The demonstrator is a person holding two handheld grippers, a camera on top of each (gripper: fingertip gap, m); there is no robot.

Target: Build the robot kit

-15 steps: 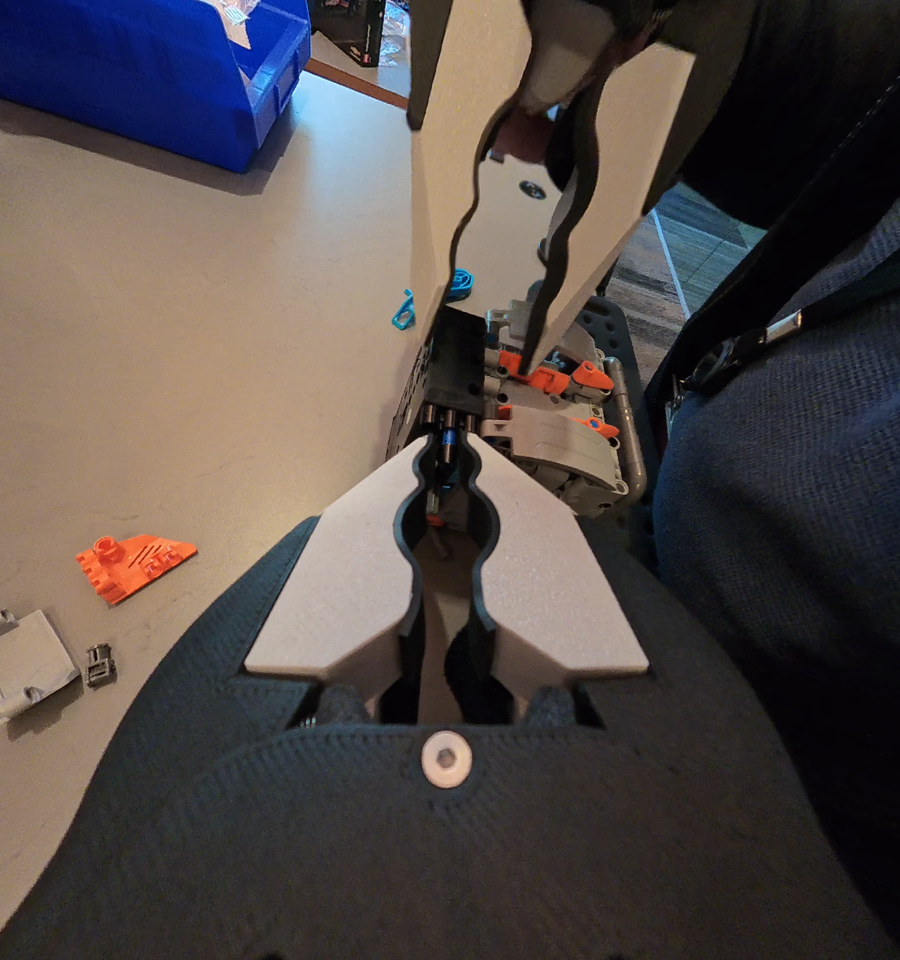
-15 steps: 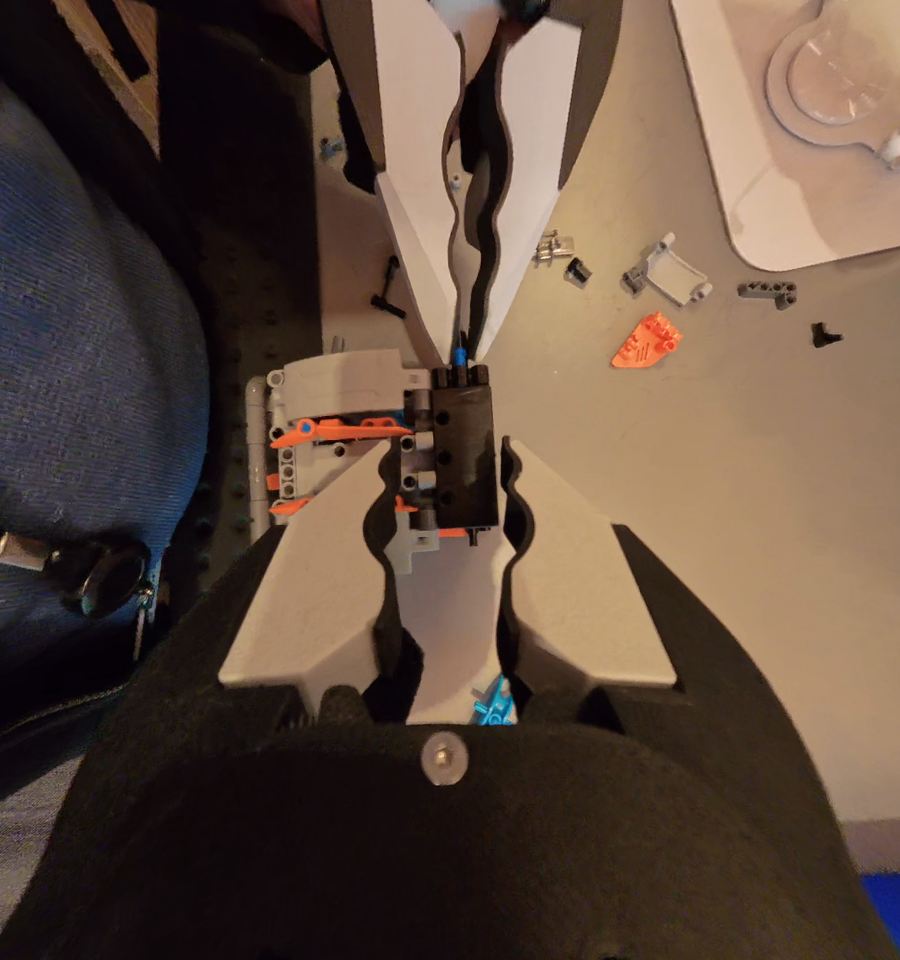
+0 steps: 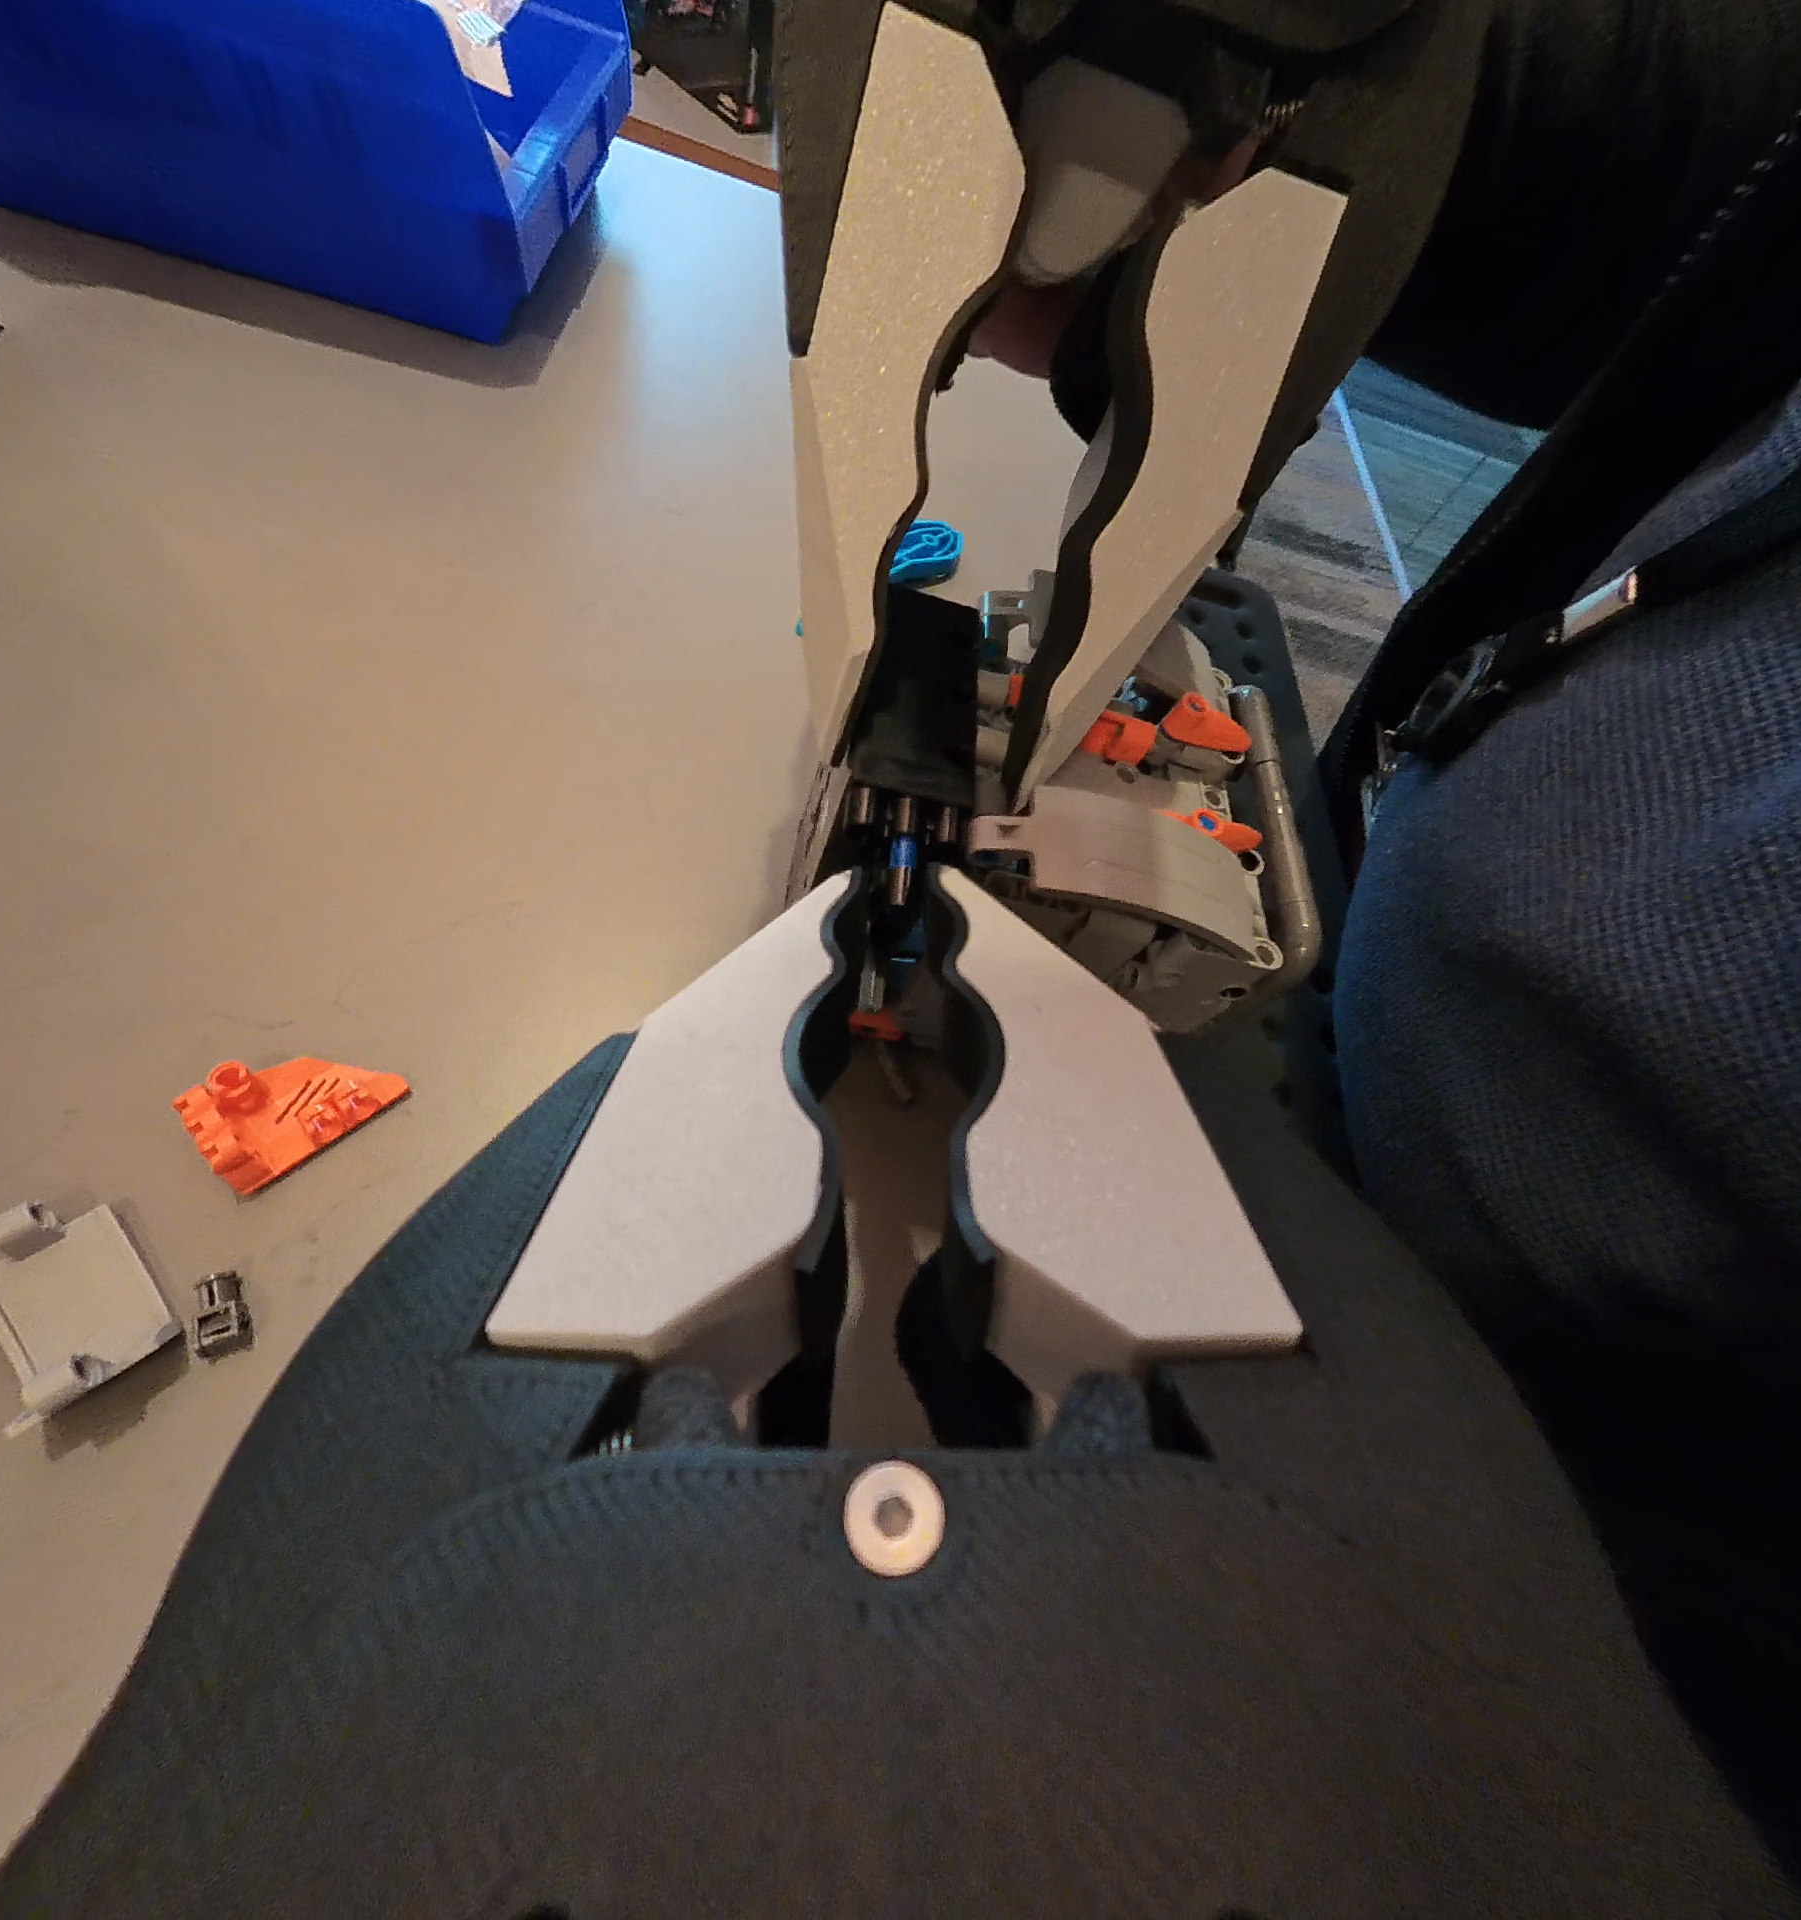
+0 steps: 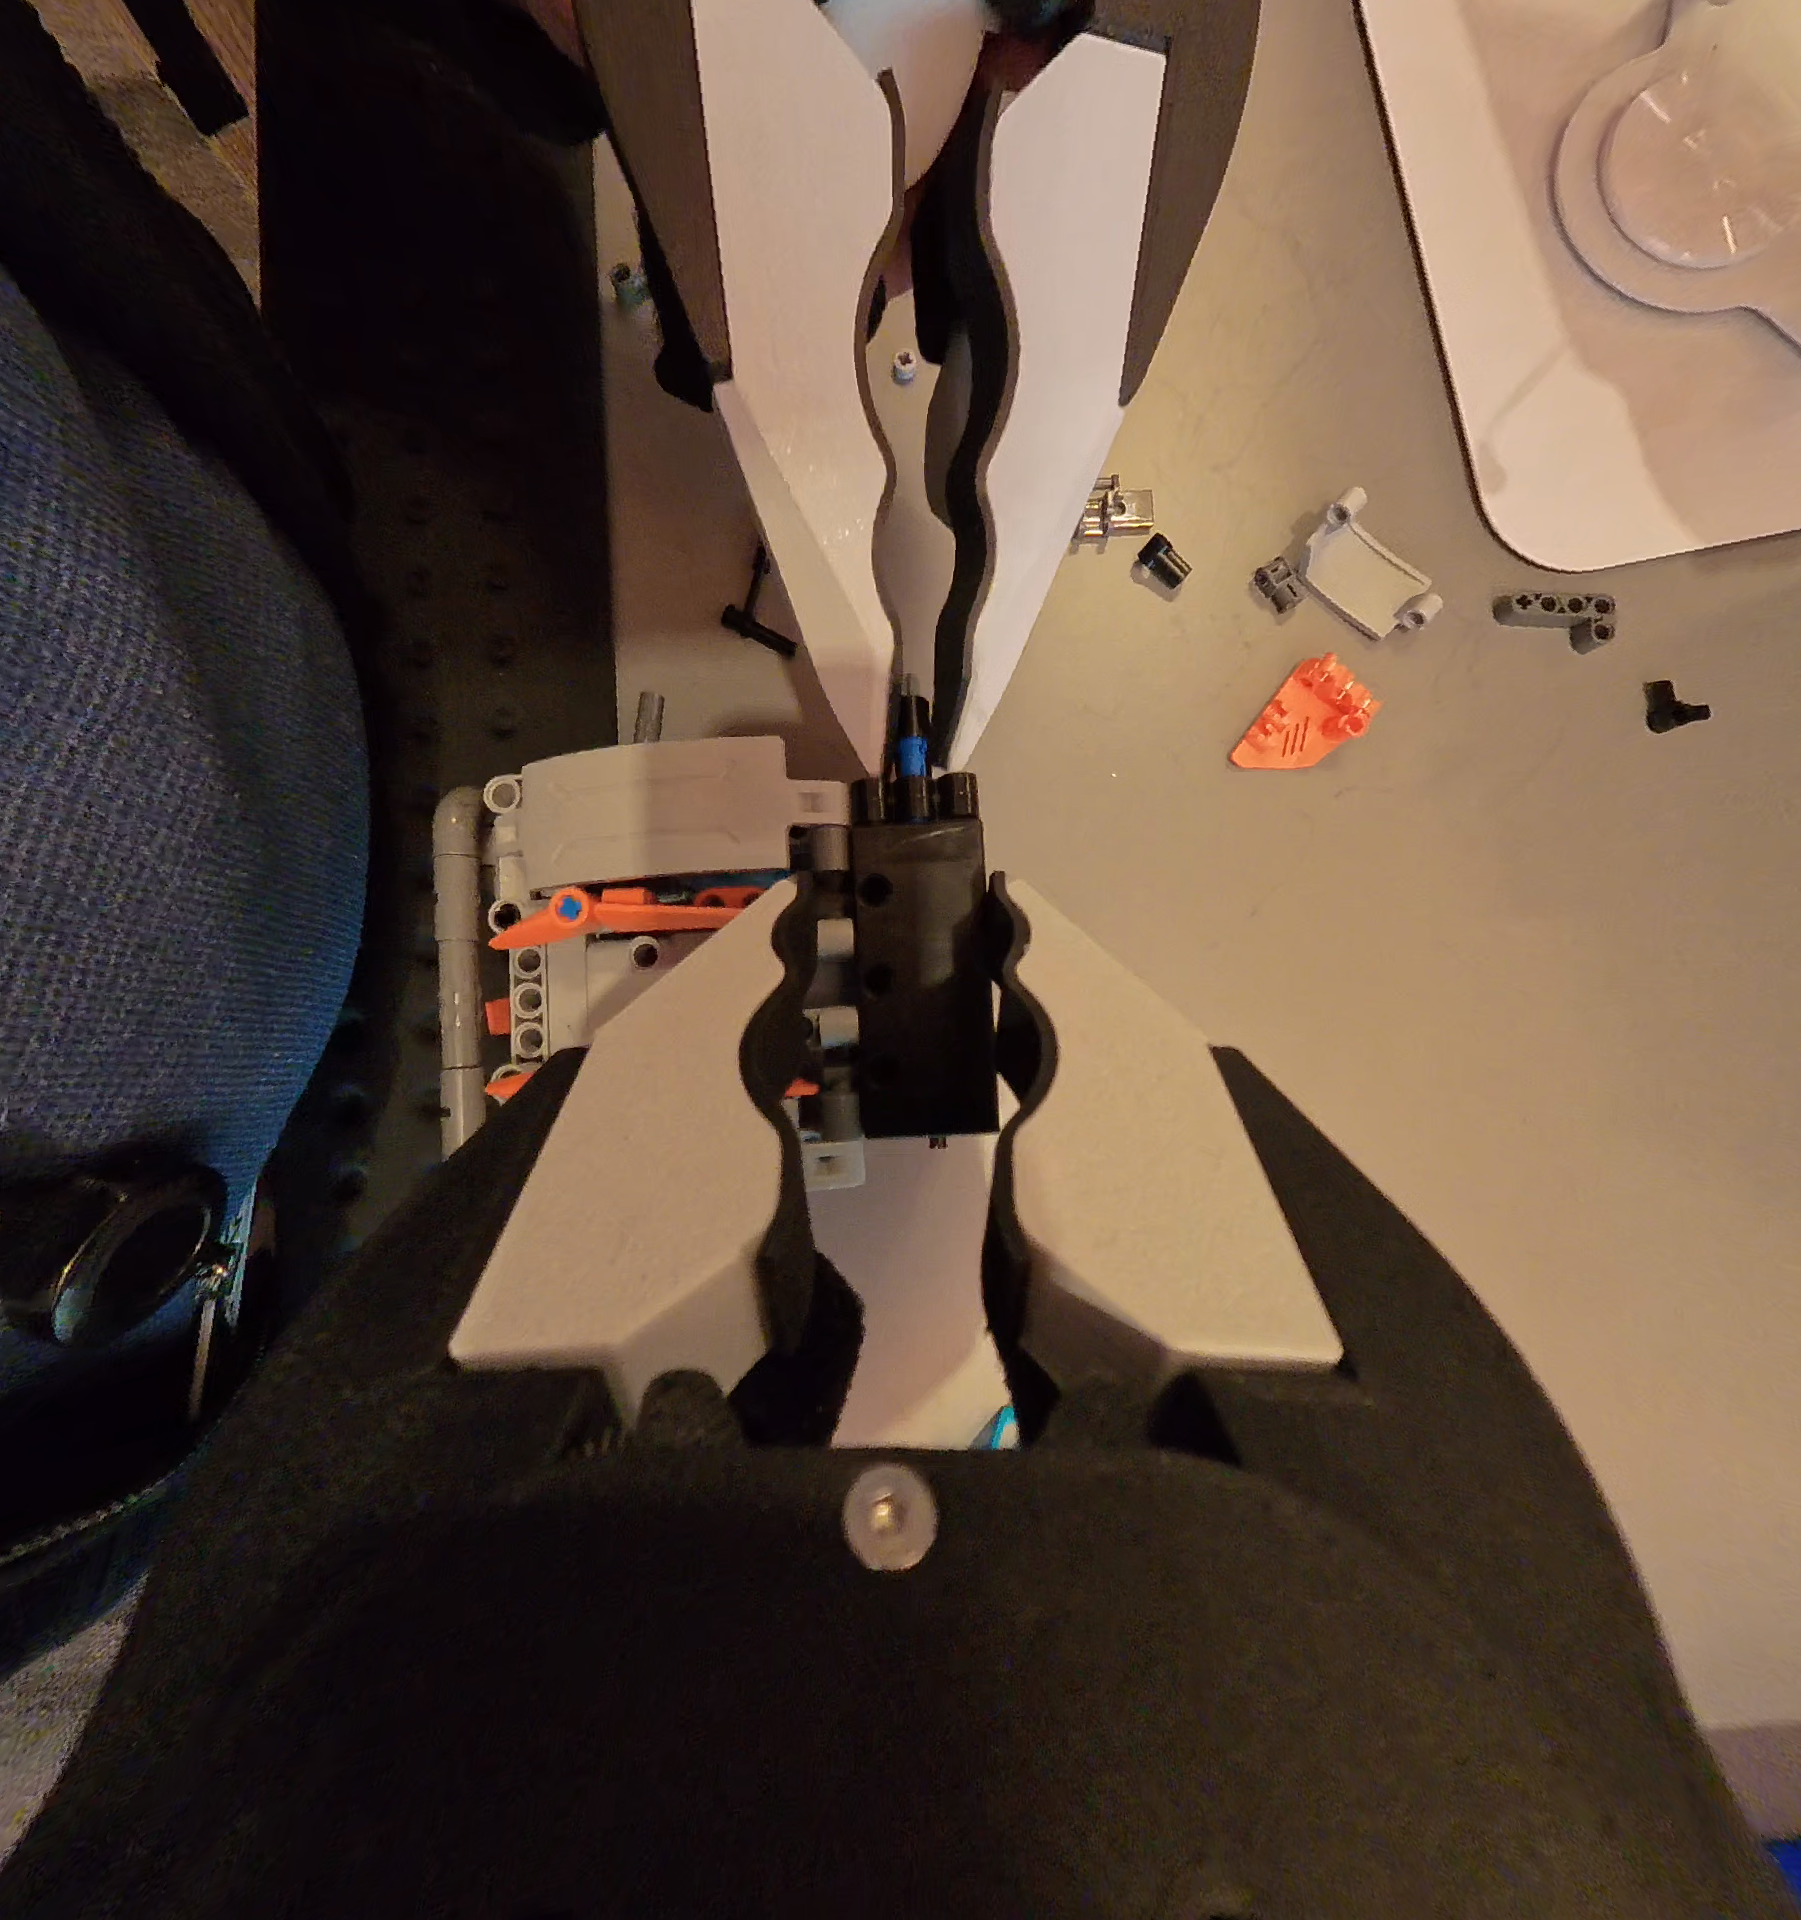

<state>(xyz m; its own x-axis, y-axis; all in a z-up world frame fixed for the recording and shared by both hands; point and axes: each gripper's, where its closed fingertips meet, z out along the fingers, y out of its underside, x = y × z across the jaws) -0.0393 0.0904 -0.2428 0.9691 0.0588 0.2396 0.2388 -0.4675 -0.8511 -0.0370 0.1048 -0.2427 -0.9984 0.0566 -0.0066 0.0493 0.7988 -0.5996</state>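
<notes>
A grey and orange brick model with a black block on its side stands at the table's edge. My right gripper is shut on the black block, one finger on each side. My left gripper is shut on a small black and blue pin whose tip is at a hole in the block's end. In the right wrist view the left gripper comes down from above with the pin. In the left wrist view the right gripper straddles the block beside the model.
An orange wedge plate, a grey curved panel and a small grey connector lie loose on the table. A blue bin stands far left. A white tray sits beyond. A person's blue garment is beside the model. The grippers are tip to tip, or close to it.
My right gripper has slid farther along the black block and its jaws have closed in on it. My left gripper still holds the pin at the block's end.
</notes>
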